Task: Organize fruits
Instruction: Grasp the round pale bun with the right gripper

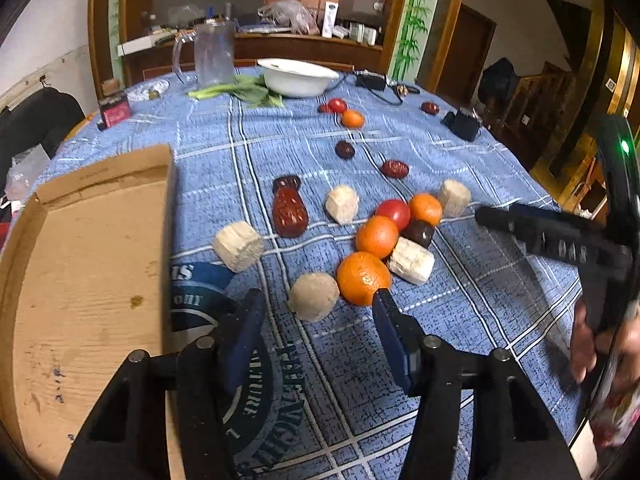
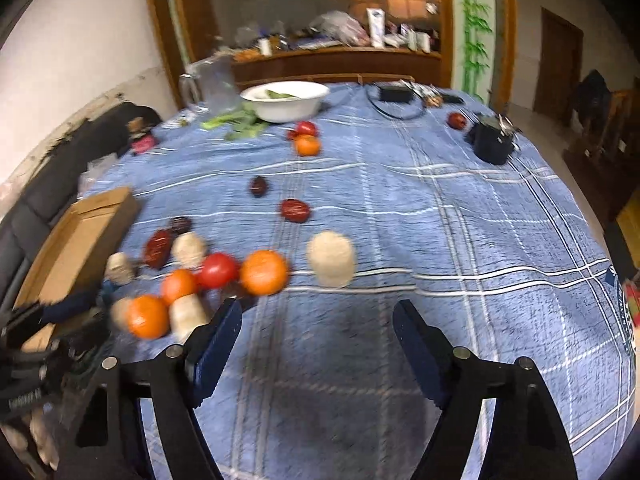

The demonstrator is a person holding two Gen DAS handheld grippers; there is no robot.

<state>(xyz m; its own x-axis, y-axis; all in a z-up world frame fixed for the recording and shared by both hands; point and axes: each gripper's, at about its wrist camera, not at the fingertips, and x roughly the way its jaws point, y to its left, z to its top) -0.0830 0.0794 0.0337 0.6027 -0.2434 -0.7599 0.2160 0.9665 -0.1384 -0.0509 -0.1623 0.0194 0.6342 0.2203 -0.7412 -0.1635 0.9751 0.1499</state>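
Note:
Fruits lie scattered on a blue checked tablecloth [image 1: 460,320]. In the left wrist view a cluster holds a near orange [image 1: 363,278], two more oranges, a red tomato [image 1: 394,213], dark red dates [image 1: 289,211] and several pale cut chunks [image 1: 238,245]. A round pale chunk [image 1: 313,297] lies just ahead of my left gripper [image 1: 318,306], which is open and empty. An open cardboard box [image 1: 80,248] lies to its left. My right gripper [image 2: 318,316] is open and empty, with the orange [image 2: 264,272] and a pale chunk [image 2: 331,258] just ahead of it.
A white bowl [image 1: 298,77], a clear jug [image 1: 212,54] and green leaves [image 1: 240,90] stand at the far side. More fruit [image 1: 352,118] lies mid-table. A black pouch [image 1: 462,124] and cables sit far right. The right gripper's body [image 1: 560,240] shows at the right.

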